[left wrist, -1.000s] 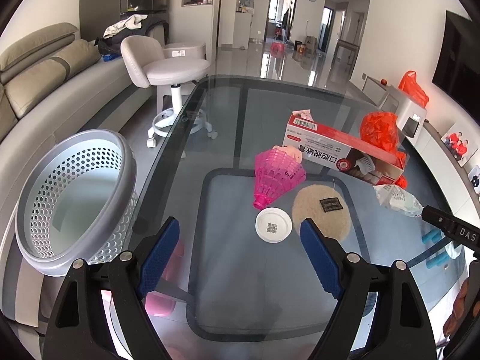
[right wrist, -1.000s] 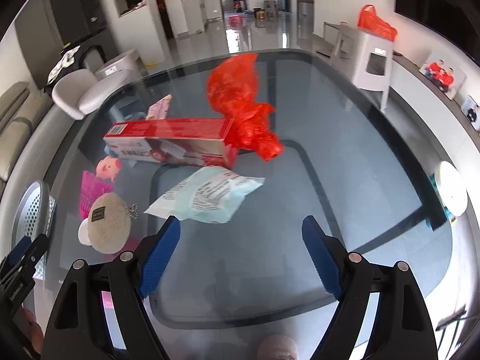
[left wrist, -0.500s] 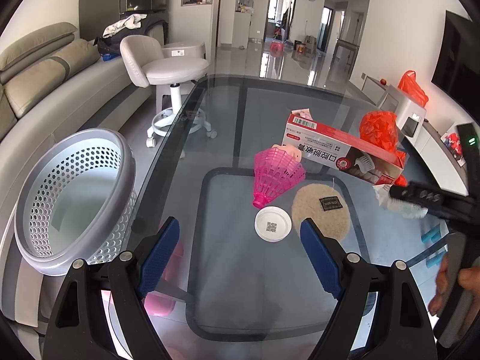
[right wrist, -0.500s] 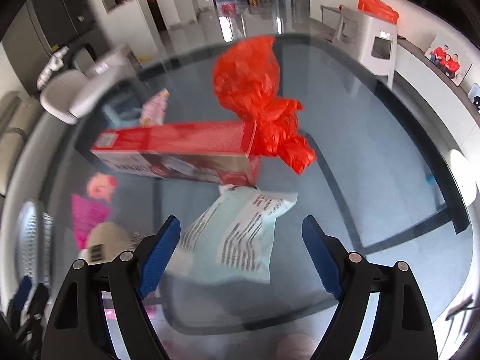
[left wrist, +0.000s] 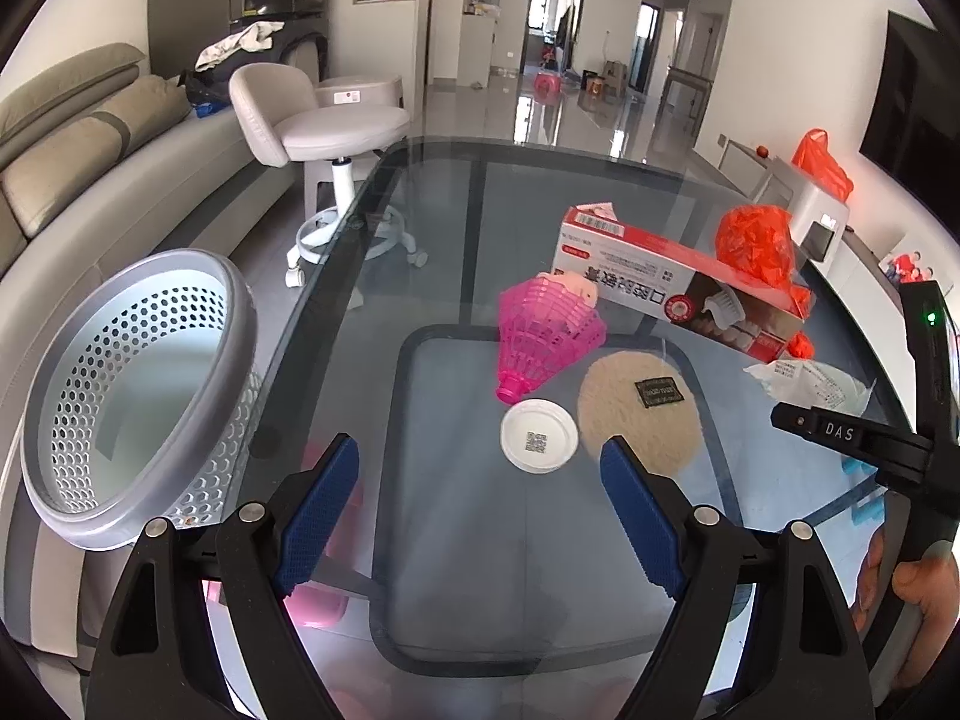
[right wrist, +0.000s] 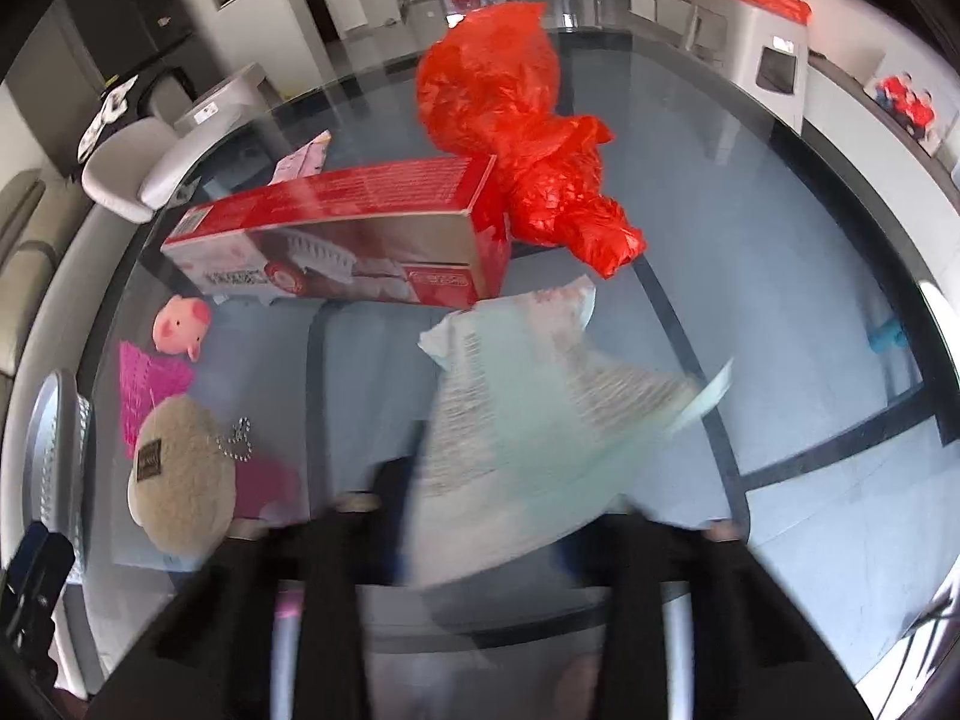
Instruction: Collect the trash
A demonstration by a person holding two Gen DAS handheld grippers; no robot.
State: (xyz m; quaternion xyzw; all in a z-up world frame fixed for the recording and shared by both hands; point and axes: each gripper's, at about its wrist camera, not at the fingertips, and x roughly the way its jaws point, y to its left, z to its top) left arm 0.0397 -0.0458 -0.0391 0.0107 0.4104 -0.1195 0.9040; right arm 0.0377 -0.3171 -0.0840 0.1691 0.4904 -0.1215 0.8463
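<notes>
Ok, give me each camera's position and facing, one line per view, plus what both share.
Left wrist: over the glass table's near edge, facing across it; open left gripper in front, right gripper at right.
Right wrist: low over the pale wrapper, facing the red box; own fingers blurred.
Shared: box, wrapper, red bag, beige pad.

Crumpled pale-green wrapper (right wrist: 540, 420) lies beside the red carton (right wrist: 360, 240), blurred.

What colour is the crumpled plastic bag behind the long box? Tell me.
Bright orange-red. The plastic bag shows best in the right wrist view, touching the box.
</notes>
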